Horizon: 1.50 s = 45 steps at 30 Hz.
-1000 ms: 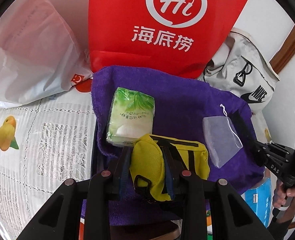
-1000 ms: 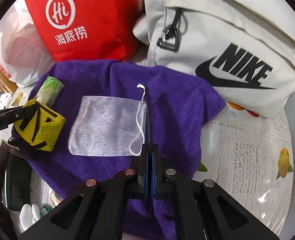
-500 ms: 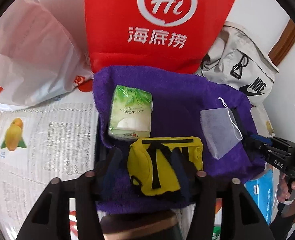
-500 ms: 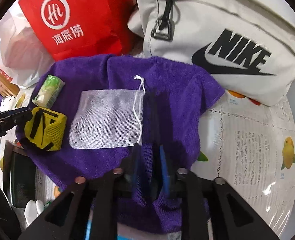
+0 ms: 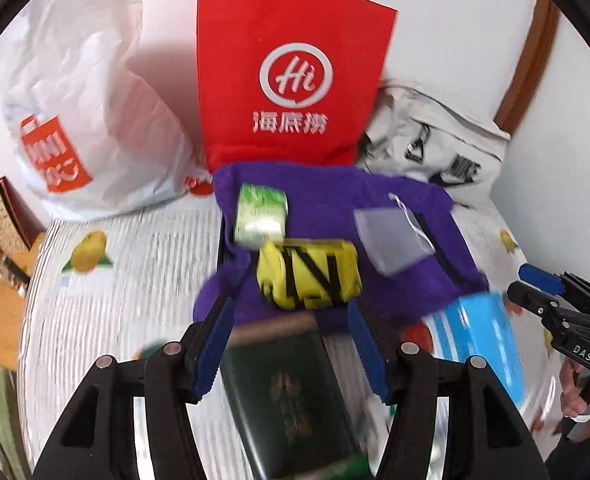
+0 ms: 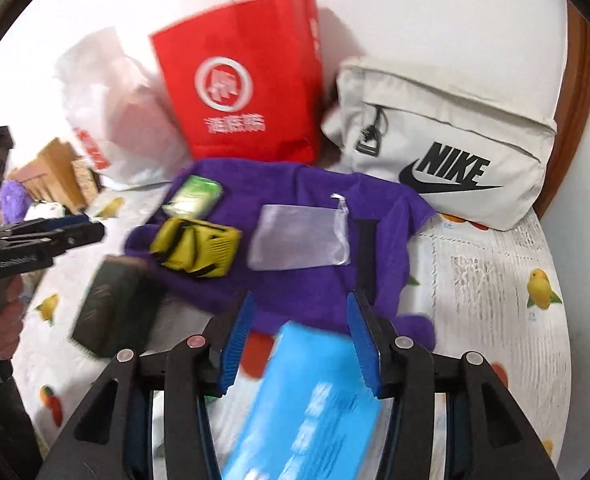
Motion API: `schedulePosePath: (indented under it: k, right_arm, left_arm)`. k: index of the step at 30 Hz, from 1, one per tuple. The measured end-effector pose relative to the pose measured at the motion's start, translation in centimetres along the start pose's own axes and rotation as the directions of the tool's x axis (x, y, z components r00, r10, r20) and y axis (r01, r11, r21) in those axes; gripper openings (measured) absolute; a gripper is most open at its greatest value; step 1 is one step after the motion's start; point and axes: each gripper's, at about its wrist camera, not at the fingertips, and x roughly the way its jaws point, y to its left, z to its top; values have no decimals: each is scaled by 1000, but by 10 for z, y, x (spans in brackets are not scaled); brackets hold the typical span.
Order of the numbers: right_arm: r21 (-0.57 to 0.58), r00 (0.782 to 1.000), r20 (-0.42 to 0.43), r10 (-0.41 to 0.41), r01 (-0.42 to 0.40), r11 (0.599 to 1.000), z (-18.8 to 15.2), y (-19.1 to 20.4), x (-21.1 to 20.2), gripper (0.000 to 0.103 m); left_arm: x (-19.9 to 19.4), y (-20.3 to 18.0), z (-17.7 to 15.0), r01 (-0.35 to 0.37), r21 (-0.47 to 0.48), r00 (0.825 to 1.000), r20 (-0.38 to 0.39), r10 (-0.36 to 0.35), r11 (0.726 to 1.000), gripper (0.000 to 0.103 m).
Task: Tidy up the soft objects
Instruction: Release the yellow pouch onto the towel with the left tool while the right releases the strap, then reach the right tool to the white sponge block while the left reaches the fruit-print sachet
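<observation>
The yellow pouch with black straps (image 5: 309, 274) lies on the purple towel (image 5: 335, 196), near the towel's front edge, with nothing gripping it. Just behind it sits the green tissue pack (image 5: 261, 216), touching or nearly touching it; to its right, a little apart, the white mesh drawstring bag (image 5: 391, 240) lies flat on the same towel, with a black strap (image 6: 366, 248) beside it.

My left tongs (image 5: 291, 344) are spread wide and hold nothing, hanging short of the pouch above a dark green booklet (image 5: 291, 396). My right tongs (image 6: 299, 340) are likewise spread apart and bare, over a blue packet (image 6: 315, 404) at the towel's near edge.

Behind the towel stand a red paper bag (image 5: 291, 80), a white plastic shopping bag (image 5: 83, 120) to its left and a pale grey Nike bag (image 6: 447, 152) to its right. All rest on a tablecloth printed with fruit (image 6: 495, 292).
</observation>
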Motion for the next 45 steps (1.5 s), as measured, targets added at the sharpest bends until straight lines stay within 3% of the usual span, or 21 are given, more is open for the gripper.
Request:
schedulePosePath:
  k: [7, 11, 14, 23, 26, 31, 33, 37, 43, 44, 45]
  right_arm:
    - [-20, 999, 6, 35, -35, 999, -51, 33, -42, 49]
    - [-20, 999, -9, 49, -49, 999, -82, 43, -53, 57]
    - [-17, 998, -12, 56, -56, 998, -101, 47, -59, 57]
    - [-20, 998, -40, 49, -50, 999, -152, 48, -58, 57]
    - [1, 998, -47, 49, -49, 999, -166, 44, -56, 57]
    - [26, 996, -45, 77, -75, 997, -177, 40, -54, 57]
    - [31, 996, -46, 78, -76, 997, -181, 39, -52, 57]
    - [39, 995, -59, 77, -75, 996, -185, 37, -47, 57]
    - [47, 994, -74, 82, -79, 996, -188, 37, -42, 57]
    - [45, 994, -75, 81, -78, 996, -189, 38, -42, 57]
    - [45, 994, -77, 80, -77, 996, -189, 38, -41, 57]
  left_arm:
    - [-24, 4, -57, 27, -64, 999, -41, -29, 998, 57]
    - [-30, 1, -87, 30, -77, 998, -50, -33, 997, 57]
    - [-30, -2, -104, 36, -82, 998, -49, -40, 996, 60]
    - [-15, -11, -137, -5, 9, 999, 46, 4, 1000, 61]
    - [-11, -10, -140, -4, 44, 998, 66, 1, 999, 52]
    - [-9, -8, -138, 36, 74, 996, 78, -42, 997, 49]
    - [-11, -8, -139, 42, 91, 996, 74, -49, 995, 32]
    - [-16, -13, -139, 74, 112, 993, 79, -83, 991, 32]
    - [-14, -17, -137, 61, 142, 993, 88, -74, 988, 32]
    - [-13, -18, -137, 67, 150, 993, 85, -80, 986, 30]
    - [-12, -19, -137, 66, 158, 994, 81, -80, 985, 21]
